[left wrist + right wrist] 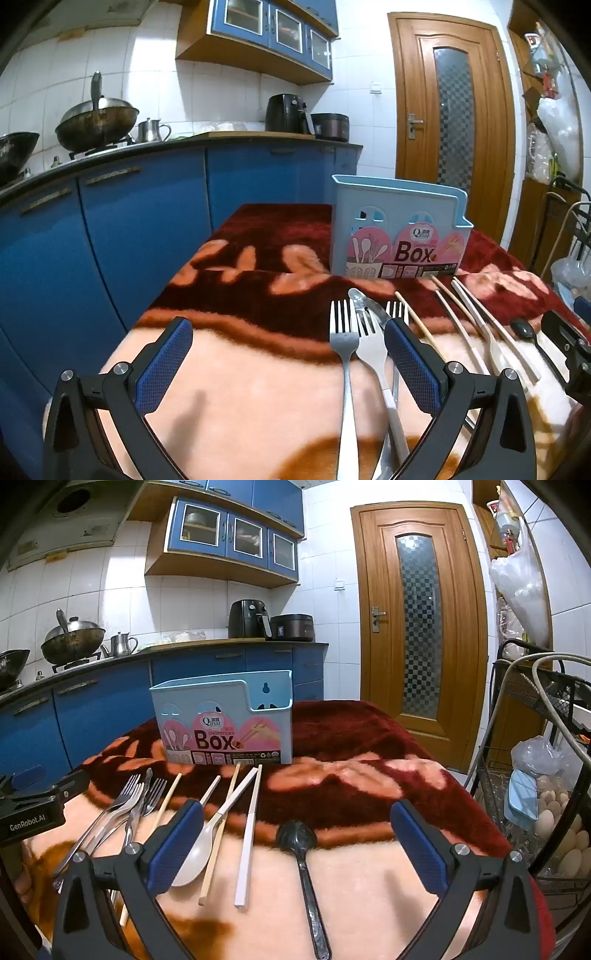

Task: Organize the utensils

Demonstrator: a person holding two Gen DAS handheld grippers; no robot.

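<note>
A table draped in a plush red and peach blanket [354, 893] carries the utensils, laid out in a loose row in front of a pale blue utensil box [225, 722] that stands upright near the far edge, its pink label reading "Box". Left gripper [288, 363] hovers low over the near edge, jaws spread wide, nothing between the pads; a cluster of metal forks [347, 354] and a table knife [364, 306] lies overlapped just inside its right finger. Right gripper [297, 849] also released and empty, wide apart above the blanket; a dark spoon [297, 836] lies between its fingers, bowl toward the box. Just left of it lie a white chopstick [248, 843], a wooden chopstick [218, 834] and a cream spoon [192, 853], partly hidden by the left finger. More wooden sticks lie between these and the forks. Behind: blue counter cabinets [103, 716], a wok [72, 642] on the stove, a wooden door [417, 627]. A wire rack with eggs [554, 819] stands beside the table.
</note>
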